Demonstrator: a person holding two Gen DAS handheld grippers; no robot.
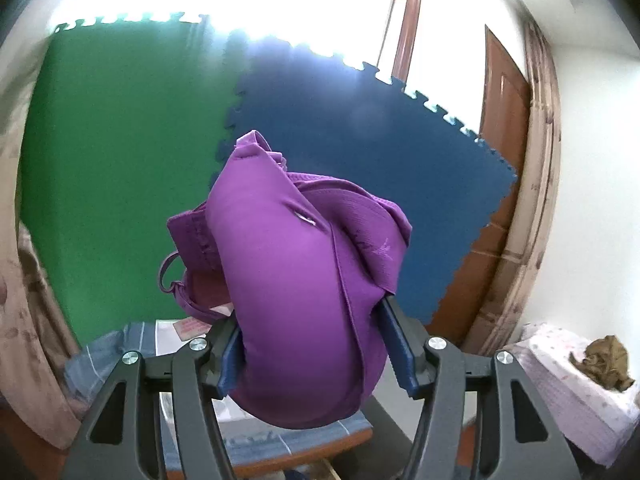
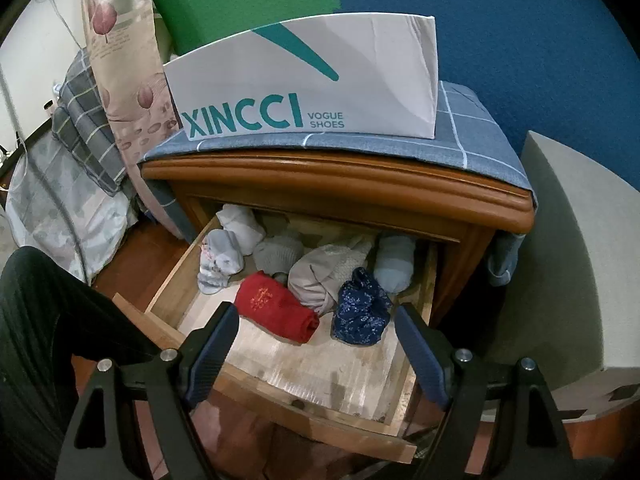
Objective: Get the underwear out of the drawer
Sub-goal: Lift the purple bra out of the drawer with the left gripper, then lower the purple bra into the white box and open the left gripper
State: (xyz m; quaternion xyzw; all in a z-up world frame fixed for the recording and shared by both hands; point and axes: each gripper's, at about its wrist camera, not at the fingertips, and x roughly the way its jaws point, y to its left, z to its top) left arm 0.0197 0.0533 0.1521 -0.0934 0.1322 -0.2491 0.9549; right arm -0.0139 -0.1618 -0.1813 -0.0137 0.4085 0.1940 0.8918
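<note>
A purple padded piece of underwear [image 1: 292,280] hangs in the air in the left wrist view, and my left gripper [image 1: 310,314] is shut on it, its blue pads [image 1: 230,354] pressed against both sides. In the right wrist view the wooden drawer [image 2: 176,276] stands pulled out. It holds several rolled garments: a red one [image 2: 276,312], a navy floral one [image 2: 362,312], a beige one [image 2: 320,276] and pale ones behind. My right gripper [image 2: 316,312] hovers open above the drawer's front part with nothing between its fingers.
The wooden nightstand [image 2: 340,184] carries a blue checked cloth and a white shoe box [image 2: 304,80]. Green [image 1: 120,160] and blue [image 1: 360,140] foam mats cover the wall behind. A person's dark-clad limb [image 2: 40,320] is at the left; a grey block [image 2: 568,260] at the right.
</note>
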